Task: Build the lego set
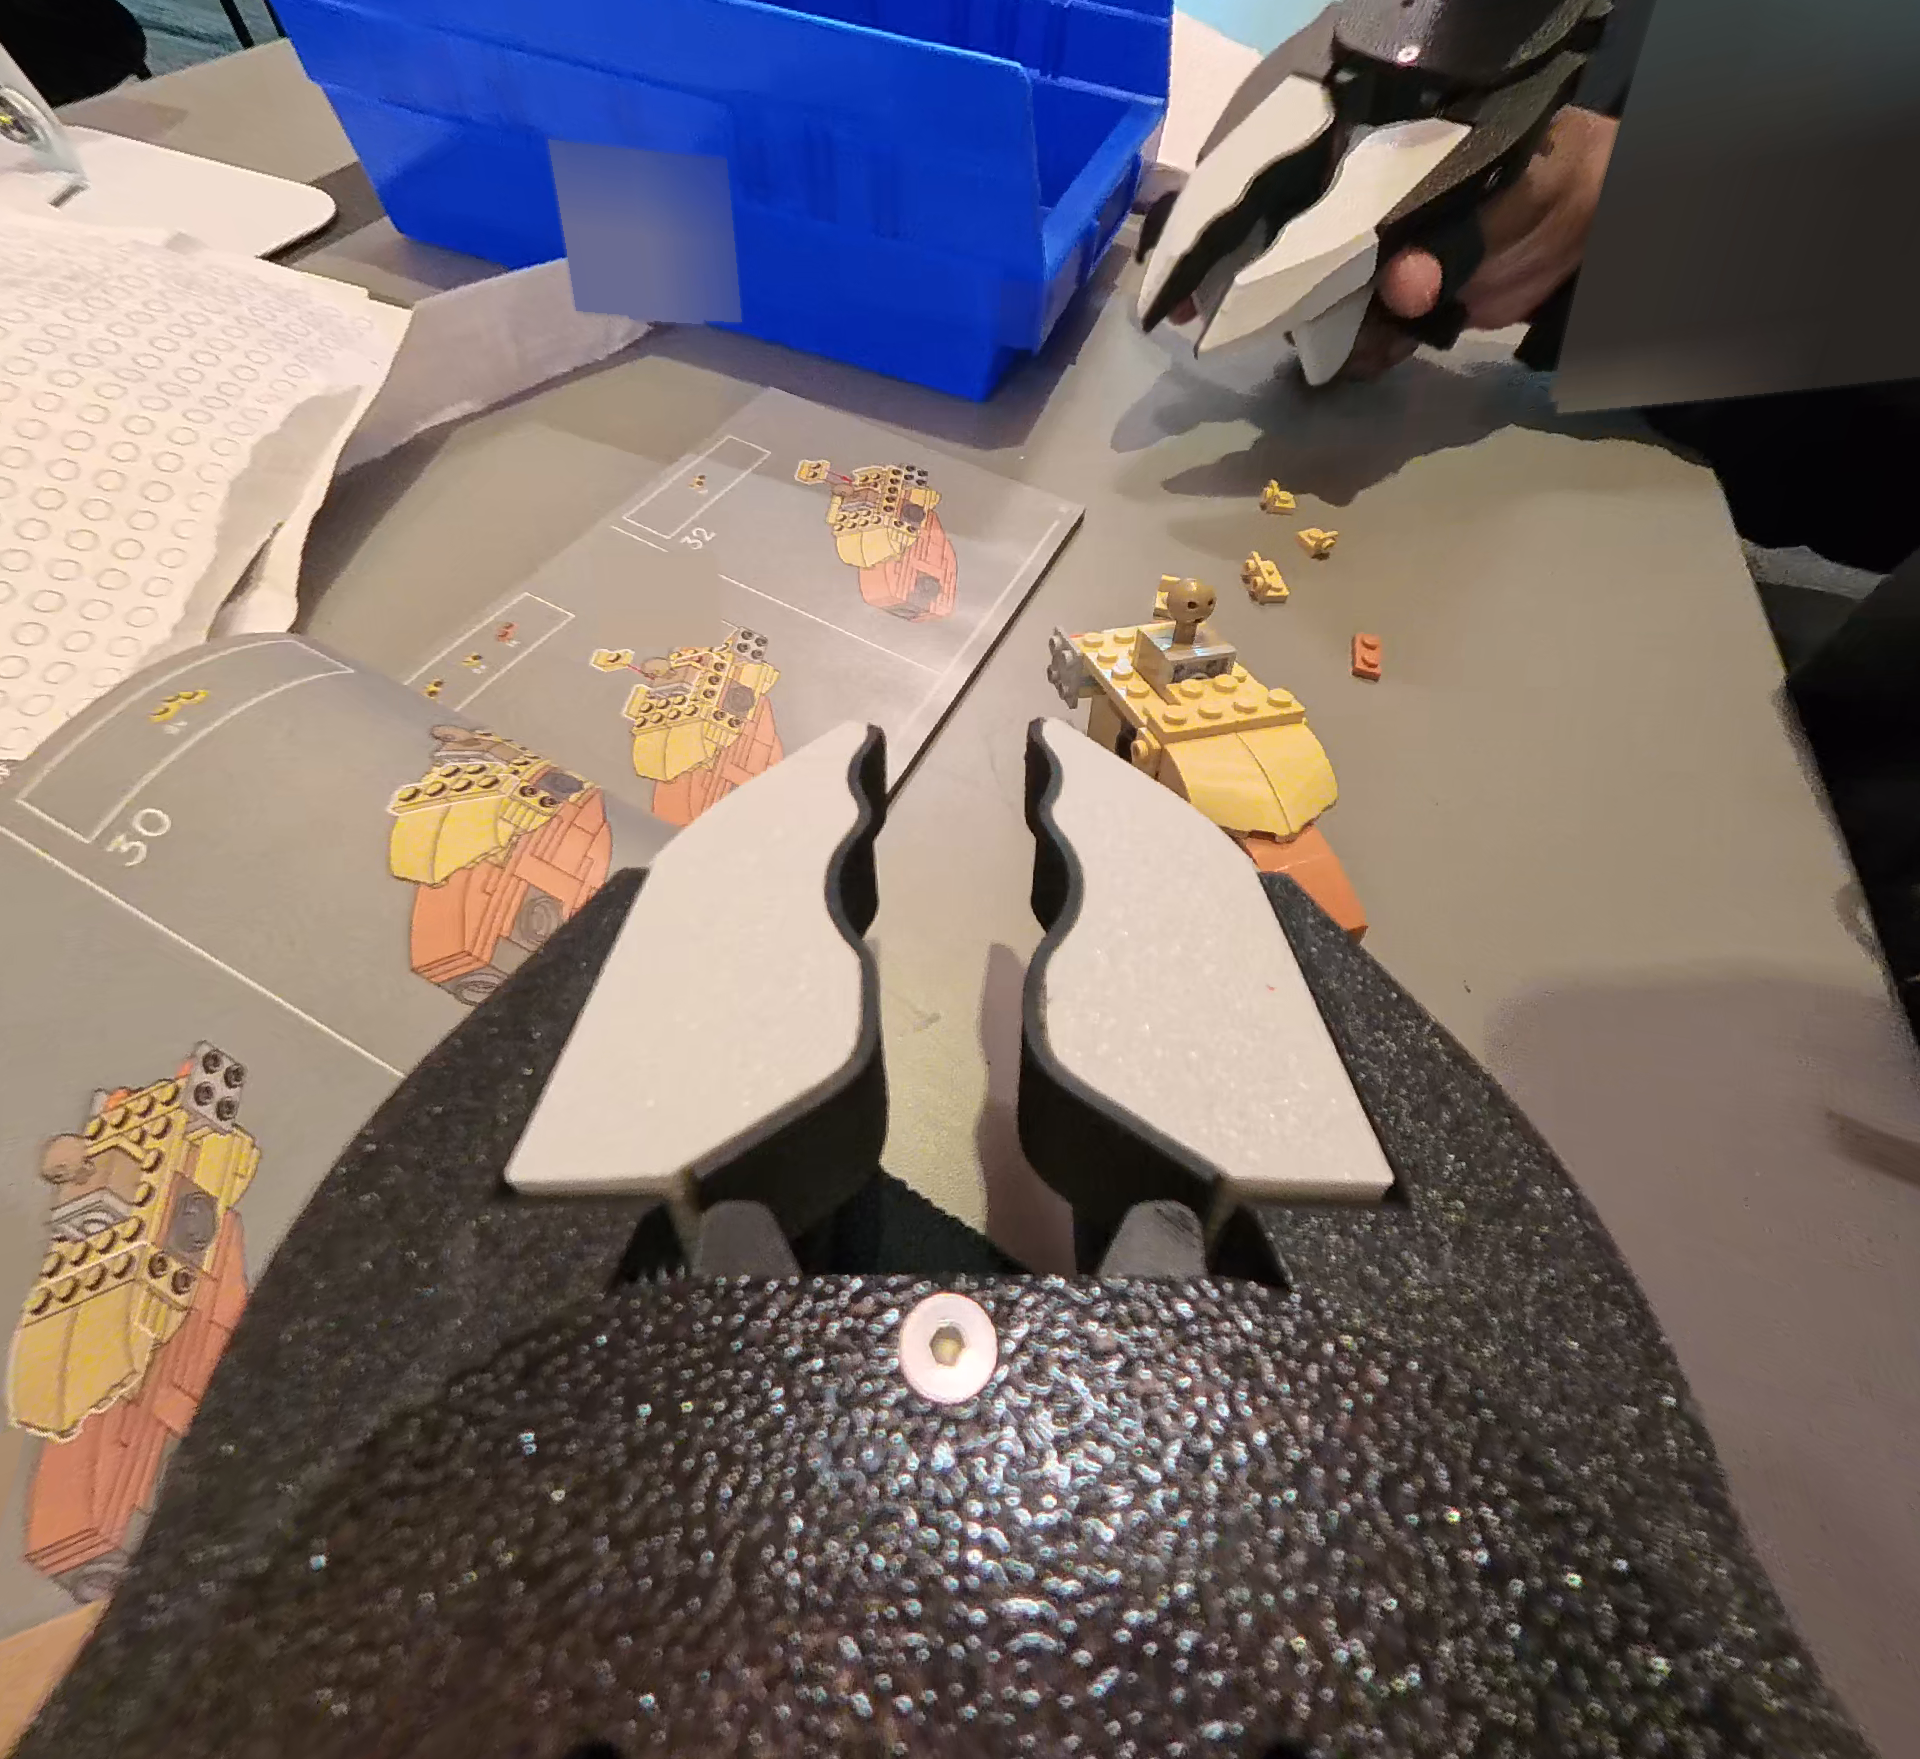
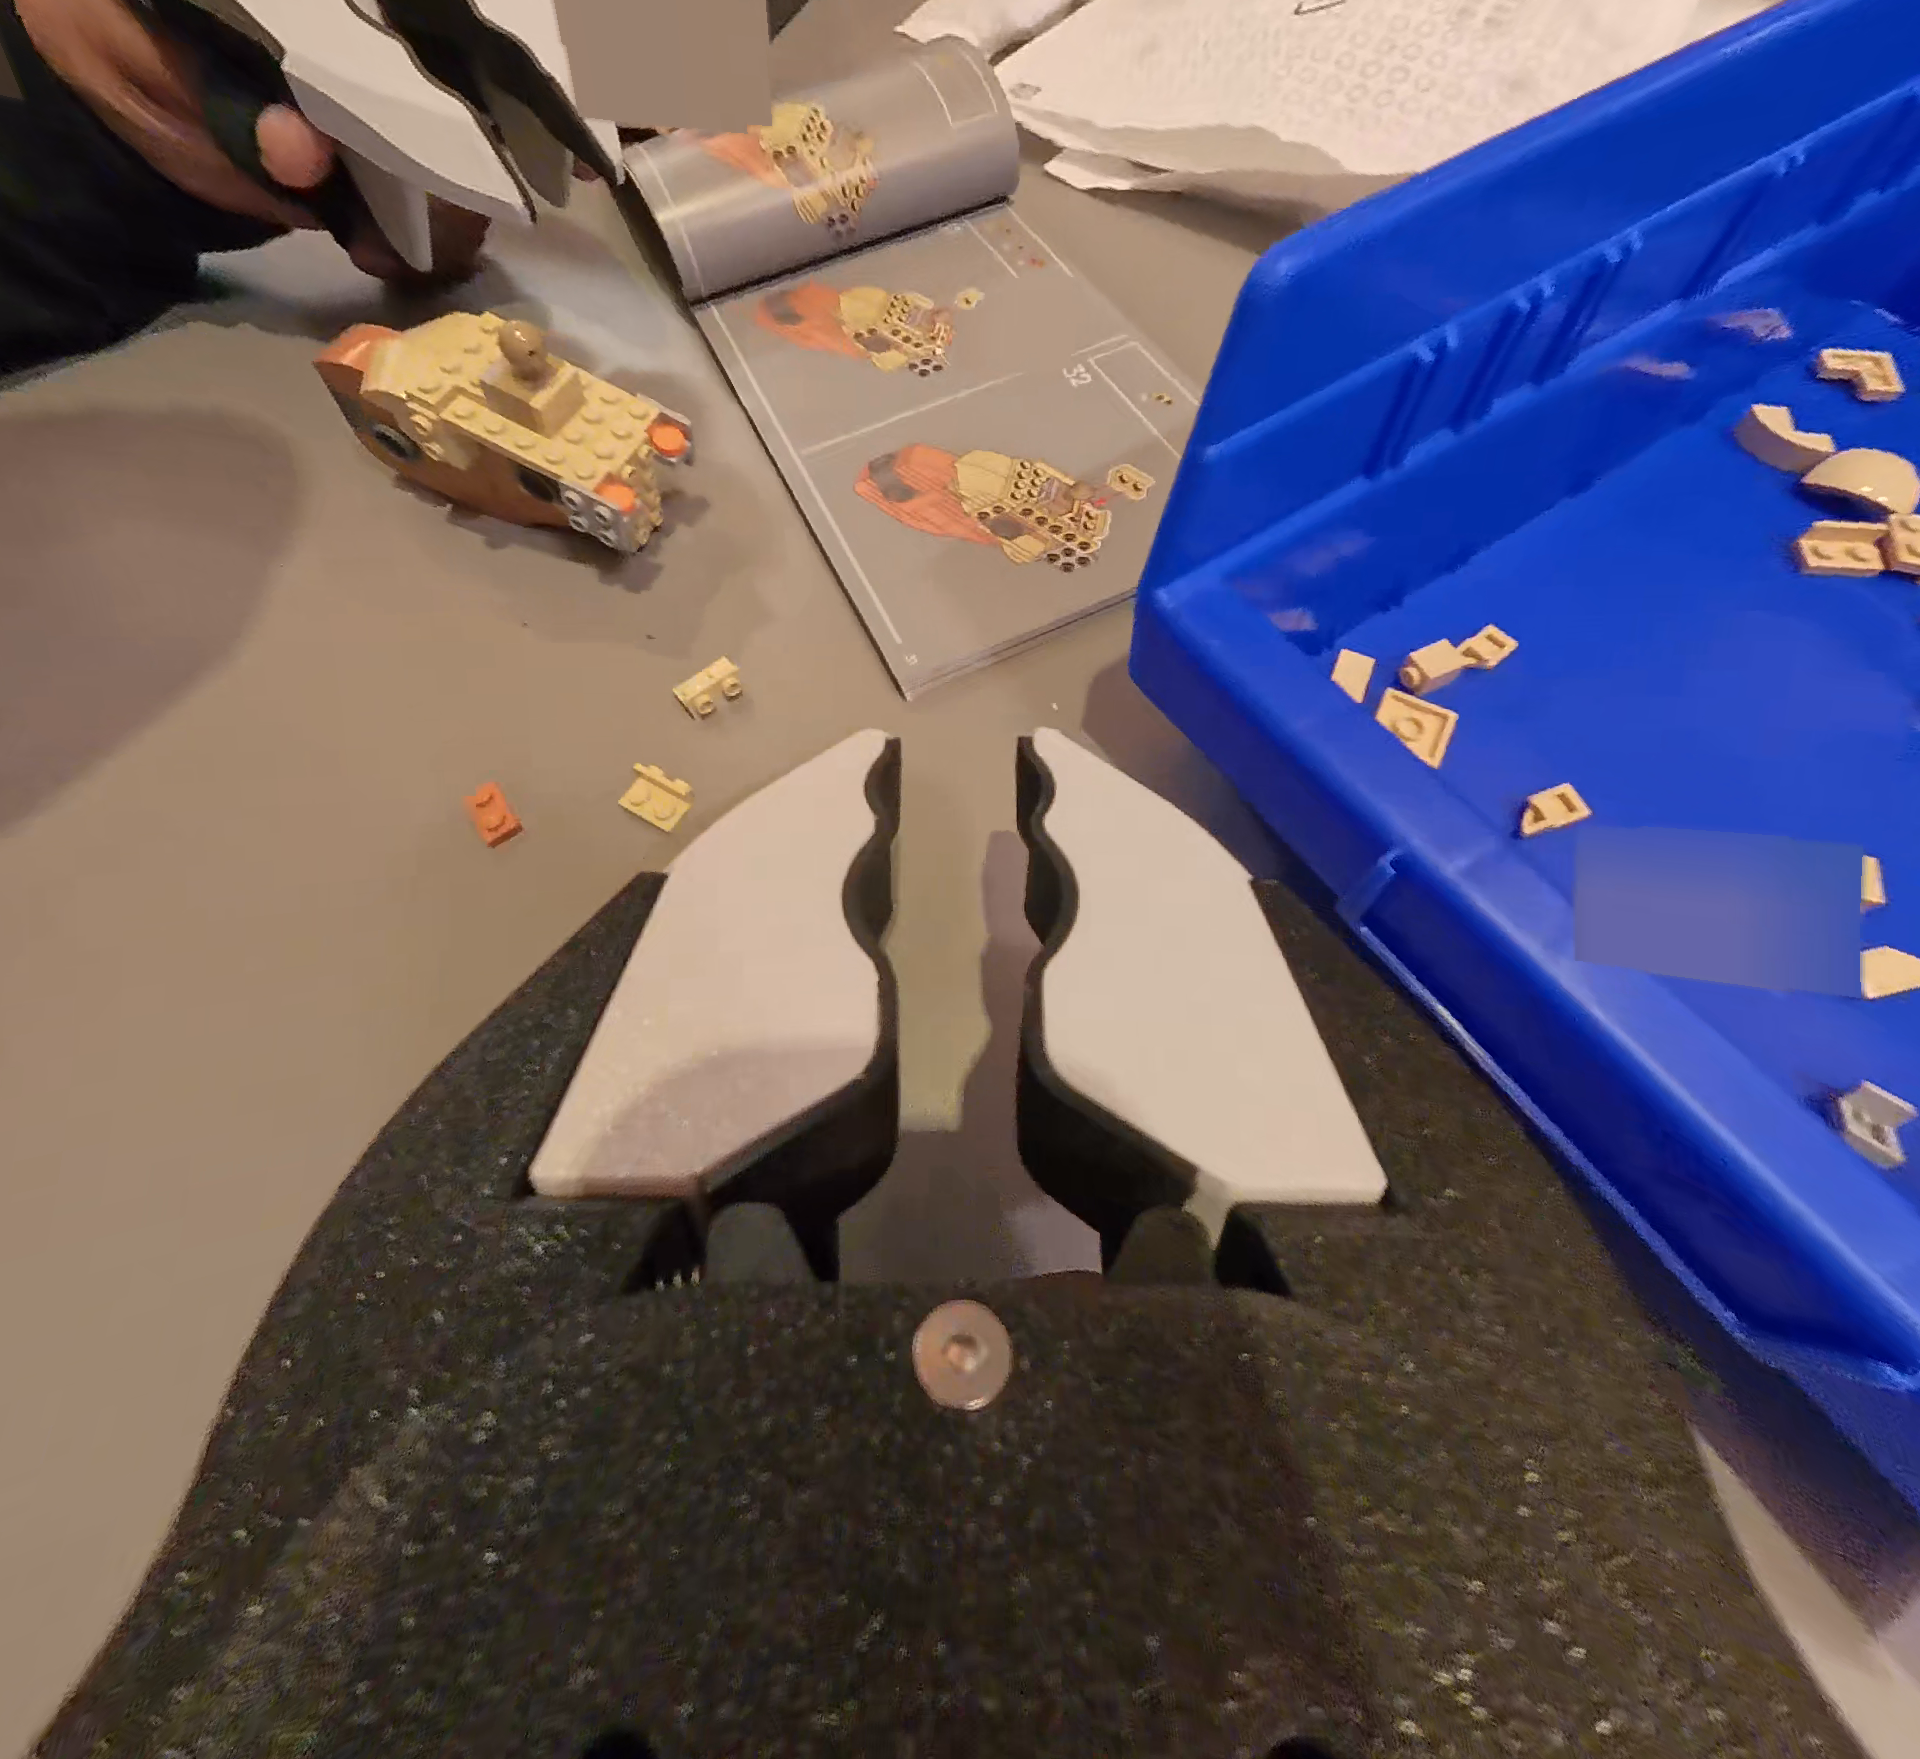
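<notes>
Lego model (image 1: 1195, 733), part-built, tan over orange-brown, sits on the grey table (image 1: 1507, 878), untouched by either tool. Left gripper (image 1: 956, 753): jaws narrowly parted, nothing between them, hovering over the edge of the open instruction booklet (image 1: 790, 608); the model is just ahead and to its right, close to the right fingertip. Right gripper (image 2: 958, 753): same narrow gap, empty, above bare table; two tan loose pieces (image 2: 710, 686) and one orange plate (image 2: 492, 814) lie just ahead-left of its tips, the model farther ahead-left, well apart. Blue bin (image 2: 1247, 629) with more tan parts sits to its right.

Step in hand looks like picking a small tan bracket for the model. To do it well: lower the right gripper straight over one piece, grip its long sides, keep it level. Left gripper should clamp the model's lower body to steady it before pressing studs. Small parts may skid on the smooth table.
</notes>
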The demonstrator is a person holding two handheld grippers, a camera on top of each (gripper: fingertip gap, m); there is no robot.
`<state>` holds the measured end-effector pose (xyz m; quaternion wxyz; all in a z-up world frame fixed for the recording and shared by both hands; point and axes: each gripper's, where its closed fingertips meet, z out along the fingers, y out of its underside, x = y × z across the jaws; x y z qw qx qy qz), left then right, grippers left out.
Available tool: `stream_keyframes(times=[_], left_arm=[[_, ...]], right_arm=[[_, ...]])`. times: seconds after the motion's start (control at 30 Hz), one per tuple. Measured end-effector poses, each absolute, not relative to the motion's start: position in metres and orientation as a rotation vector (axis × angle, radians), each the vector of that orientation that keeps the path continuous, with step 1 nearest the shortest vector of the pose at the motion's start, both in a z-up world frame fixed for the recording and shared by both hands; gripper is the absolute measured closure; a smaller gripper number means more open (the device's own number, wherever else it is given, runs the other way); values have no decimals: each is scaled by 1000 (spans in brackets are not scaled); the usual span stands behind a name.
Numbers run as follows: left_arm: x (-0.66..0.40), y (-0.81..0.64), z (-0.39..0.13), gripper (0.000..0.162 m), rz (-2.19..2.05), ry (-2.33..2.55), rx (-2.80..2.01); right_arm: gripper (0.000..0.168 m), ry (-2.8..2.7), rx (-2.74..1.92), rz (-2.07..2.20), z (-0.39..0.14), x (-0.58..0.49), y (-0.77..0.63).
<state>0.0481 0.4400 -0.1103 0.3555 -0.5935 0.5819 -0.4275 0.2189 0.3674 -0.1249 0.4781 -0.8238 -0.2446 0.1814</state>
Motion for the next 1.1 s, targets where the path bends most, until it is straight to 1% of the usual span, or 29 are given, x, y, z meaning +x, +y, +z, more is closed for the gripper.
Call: stream_keyframes(times=[0.3, 0.63, 1.1], left_arm=[[50, 438, -117, 137, -1070, 1547, -1546], [50, 440, -116, 137, -1096, 1525, -1572], [49, 443, -119, 137, -1091, 1516, -1609]], right_arm=[[148, -638, -1964, 458, -121, 216, 365], [147, -586, -1945, 580, -115, 219, 364], [148, -609, -1980, 565, -120, 217, 365]])
